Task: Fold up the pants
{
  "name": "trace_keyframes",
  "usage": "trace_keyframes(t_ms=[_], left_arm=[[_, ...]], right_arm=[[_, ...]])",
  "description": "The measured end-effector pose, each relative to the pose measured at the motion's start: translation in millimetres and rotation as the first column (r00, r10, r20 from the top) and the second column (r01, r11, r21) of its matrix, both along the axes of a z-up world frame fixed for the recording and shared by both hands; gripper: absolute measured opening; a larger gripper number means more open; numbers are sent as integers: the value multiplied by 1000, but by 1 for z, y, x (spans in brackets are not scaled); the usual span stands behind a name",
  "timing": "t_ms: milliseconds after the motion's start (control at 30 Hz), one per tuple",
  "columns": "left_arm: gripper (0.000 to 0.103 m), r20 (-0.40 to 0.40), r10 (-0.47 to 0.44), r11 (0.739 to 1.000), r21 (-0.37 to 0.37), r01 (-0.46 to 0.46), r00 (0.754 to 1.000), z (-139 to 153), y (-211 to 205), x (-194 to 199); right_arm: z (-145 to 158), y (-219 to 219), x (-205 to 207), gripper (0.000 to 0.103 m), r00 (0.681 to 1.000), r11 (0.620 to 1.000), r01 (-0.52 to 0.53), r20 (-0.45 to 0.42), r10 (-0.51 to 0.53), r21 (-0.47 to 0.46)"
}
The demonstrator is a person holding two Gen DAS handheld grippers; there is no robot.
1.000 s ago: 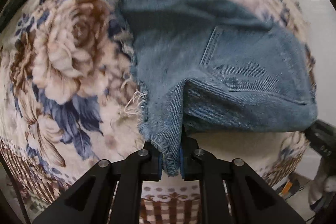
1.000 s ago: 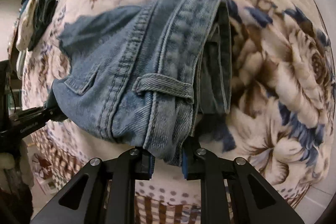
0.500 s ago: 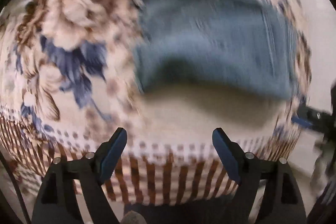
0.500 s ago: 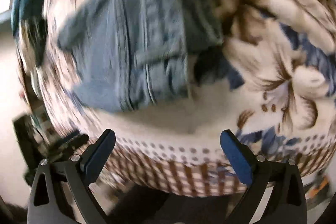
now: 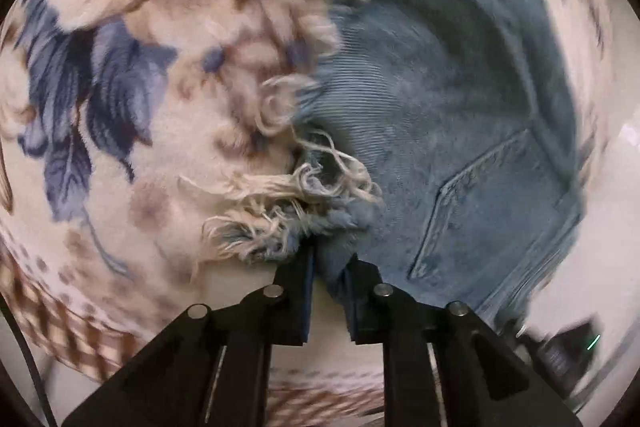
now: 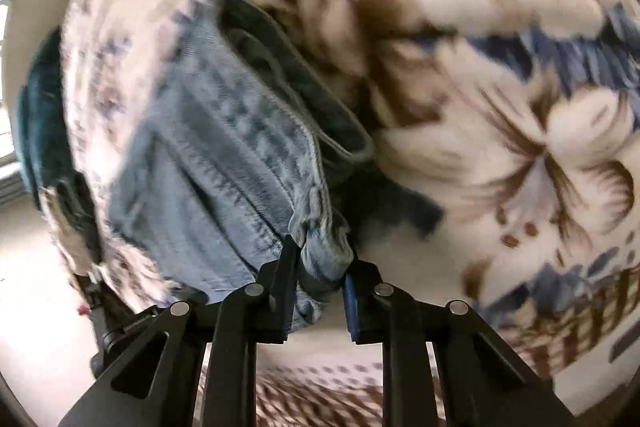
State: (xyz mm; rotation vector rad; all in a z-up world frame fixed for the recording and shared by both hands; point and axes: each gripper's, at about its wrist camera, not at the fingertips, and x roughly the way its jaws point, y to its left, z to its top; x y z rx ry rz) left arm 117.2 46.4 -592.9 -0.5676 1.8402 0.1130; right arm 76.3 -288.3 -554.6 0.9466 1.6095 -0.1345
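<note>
On the floral blanket (image 5: 132, 131) I see the denim pants (image 5: 440, 115) lying folded, back pocket (image 5: 492, 211) facing up. My left gripper (image 5: 330, 291) is pinched narrow on the frayed hem (image 5: 280, 211), with cloth between its fingers. My right gripper (image 6: 318, 291) is clamped on the bunched waistband corner (image 6: 324, 247) at the blanket's near edge. Both views are motion-blurred. A dark teal cloth (image 6: 36, 131) sits at the far left of the right wrist view.
</note>
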Motion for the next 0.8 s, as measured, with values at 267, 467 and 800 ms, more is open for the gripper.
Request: trace_keyframes(t_ms=[267,467,800], left_arm=[[35,140,-156,987,67,148,978,91,6,-21],[51,239,-85,996,10,85,967,70,23,88],[20,236,-99,995,14,98,967,33,7,156]], right_arm=[[50,-14,16,72,991,990,-130,16,131,-45],[50,-40,90,72,986,996,-89,138,91,-21],[6,-12,158,39,961,975,-220,165,221,-30]])
